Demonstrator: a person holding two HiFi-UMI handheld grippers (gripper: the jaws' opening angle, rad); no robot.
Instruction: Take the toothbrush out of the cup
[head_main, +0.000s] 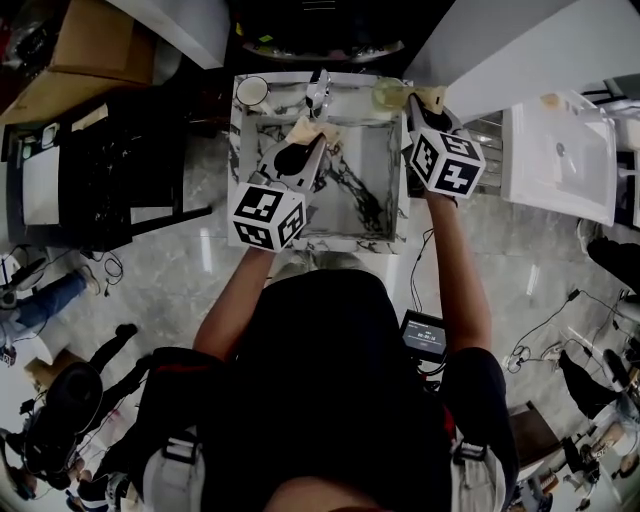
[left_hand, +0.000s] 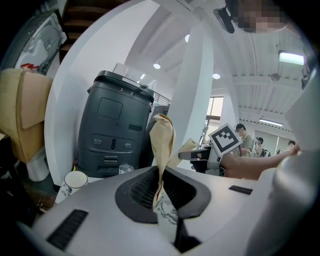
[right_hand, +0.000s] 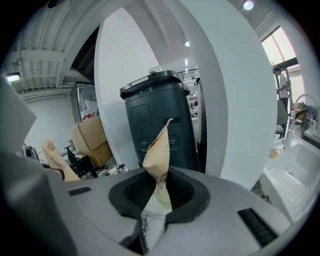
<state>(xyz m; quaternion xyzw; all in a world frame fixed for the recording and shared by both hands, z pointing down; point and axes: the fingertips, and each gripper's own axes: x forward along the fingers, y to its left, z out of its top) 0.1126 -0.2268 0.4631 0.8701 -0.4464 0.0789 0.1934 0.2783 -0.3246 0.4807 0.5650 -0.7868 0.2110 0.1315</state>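
Down-left of the left gripper (left_hand: 162, 135) fingers, well apart: 1 white cup (left_hand: 75, 180). Can't make out the toothbrush tbh. 2 grippers; left + right gripper (right_hand: 160, 145) both w/ fingers pinched together, nothing between.

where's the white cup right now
In the head view the white cup stands on the back-left corner of the marble sink, left of the tap. In the left gripper view it sits low left, before the dark bin.
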